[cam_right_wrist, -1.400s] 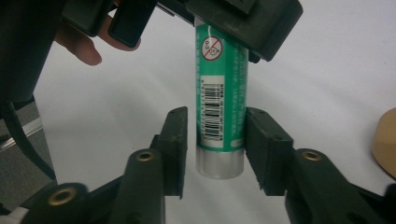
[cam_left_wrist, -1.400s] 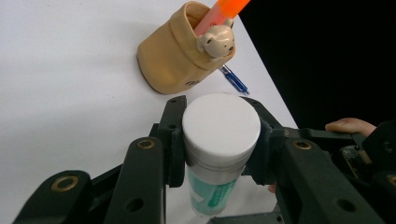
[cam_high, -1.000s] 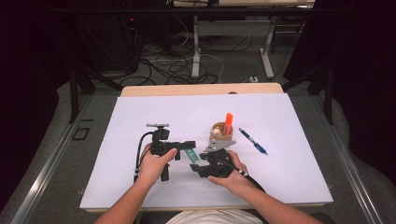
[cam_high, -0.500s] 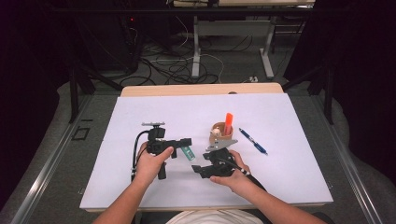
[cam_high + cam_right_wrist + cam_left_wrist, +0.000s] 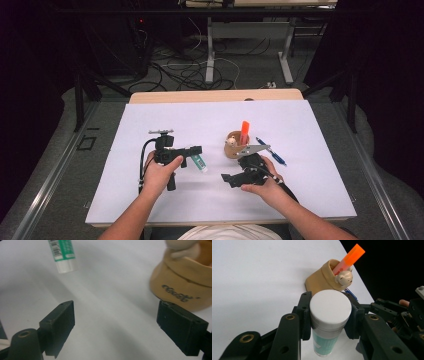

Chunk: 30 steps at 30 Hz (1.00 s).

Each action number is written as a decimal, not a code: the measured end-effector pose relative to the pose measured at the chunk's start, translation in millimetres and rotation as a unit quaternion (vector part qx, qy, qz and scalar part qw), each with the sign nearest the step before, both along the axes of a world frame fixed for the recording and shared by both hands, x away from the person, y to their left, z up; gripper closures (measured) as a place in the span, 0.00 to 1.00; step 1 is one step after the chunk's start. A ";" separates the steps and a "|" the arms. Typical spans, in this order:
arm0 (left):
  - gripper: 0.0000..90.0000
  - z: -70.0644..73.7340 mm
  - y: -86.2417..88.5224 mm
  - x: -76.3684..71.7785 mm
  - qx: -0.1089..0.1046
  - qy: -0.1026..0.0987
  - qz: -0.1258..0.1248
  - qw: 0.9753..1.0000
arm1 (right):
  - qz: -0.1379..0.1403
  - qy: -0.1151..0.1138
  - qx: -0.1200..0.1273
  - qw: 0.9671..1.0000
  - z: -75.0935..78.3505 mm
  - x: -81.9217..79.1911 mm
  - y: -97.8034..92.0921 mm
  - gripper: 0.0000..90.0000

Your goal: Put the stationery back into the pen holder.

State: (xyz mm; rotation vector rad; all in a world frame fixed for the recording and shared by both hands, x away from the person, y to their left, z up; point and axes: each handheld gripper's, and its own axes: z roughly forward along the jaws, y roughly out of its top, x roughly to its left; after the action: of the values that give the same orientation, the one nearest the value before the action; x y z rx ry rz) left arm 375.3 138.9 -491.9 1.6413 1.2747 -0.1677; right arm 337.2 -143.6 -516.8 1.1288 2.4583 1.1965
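Glue stick, white cap and green label, pinched tight between the two black jaws of the left gripper, low in the middle of the left gripper view. In the high view, a bit left of the middle, held just above the white table. Behind it, a tan cup with a small bear face, upper middle of the left gripper view, an orange marker poking out the top. Right gripper with jaws wide apart, nothing between them, the cup at its upper right. Blue pen lying just right of the cup in the high view.
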 end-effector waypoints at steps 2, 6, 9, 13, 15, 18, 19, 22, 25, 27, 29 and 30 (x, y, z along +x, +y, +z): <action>0.72 1.1 1.7 0.9 0.003 -0.004 -0.001 1.000 | -0.006 0.004 -0.010 1.000 1.4 0.4 -6.5 0.14; 0.72 2.3 2.1 2.3 0.007 -0.013 0.008 1.000 | -0.020 -0.001 -0.015 1.000 1.7 2.8 -17.0 0.07; 0.72 4.4 1.3 3.6 0.013 -0.021 0.010 1.000 | -0.025 -0.007 -0.017 1.000 2.4 5.2 -23.5 0.04; 0.72 9.9 -0.8 5.8 0.020 -0.032 0.006 0.999 | -0.037 -0.010 -0.015 0.999 1.7 7.2 -30.1 0.00; 0.72 13.6 -2.9 7.4 0.025 -0.041 0.004 0.999 | -0.042 -0.011 -0.014 0.999 0.9 7.7 -33.4 0.00; 0.72 19.4 -8.8 10.2 0.036 -0.056 0.005 0.998 | -0.047 -0.012 -0.016 0.999 -1.5 8.1 -37.8 0.00; 0.72 21.4 -10.9 11.6 0.038 -0.059 0.003 0.998 | -0.051 -0.009 -0.015 0.999 -2.3 8.1 -39.1 0.00; 0.72 27.5 -17.6 16.9 0.048 -0.072 -0.001 0.996 | -0.057 -0.004 -0.014 0.998 -3.8 8.4 -42.8 0.00; 0.72 33.2 -25.9 22.3 0.048 -0.081 0.002 0.996 | -0.061 -0.008 -0.012 0.998 -3.8 9.6 -47.2 0.00; 0.72 35.5 -27.8 24.4 0.052 -0.084 -0.005 0.995 | -0.064 -0.011 -0.010 0.998 -3.2 10.2 -49.5 0.00; 0.72 40.5 -38.0 29.9 0.058 -0.098 -0.004 0.993 | -0.069 -0.008 -0.005 0.998 -2.8 10.2 -50.4 0.00; 0.72 42.4 -40.8 31.9 0.060 -0.102 -0.006 0.993 | -0.069 -0.007 -0.005 0.998 -2.5 10.1 -51.4 0.00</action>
State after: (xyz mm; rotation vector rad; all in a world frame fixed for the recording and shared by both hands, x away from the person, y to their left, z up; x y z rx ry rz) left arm 407.3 98.1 -449.5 1.7207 1.1380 0.0696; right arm 347.3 -195.0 -519.3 1.2597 2.3298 1.1456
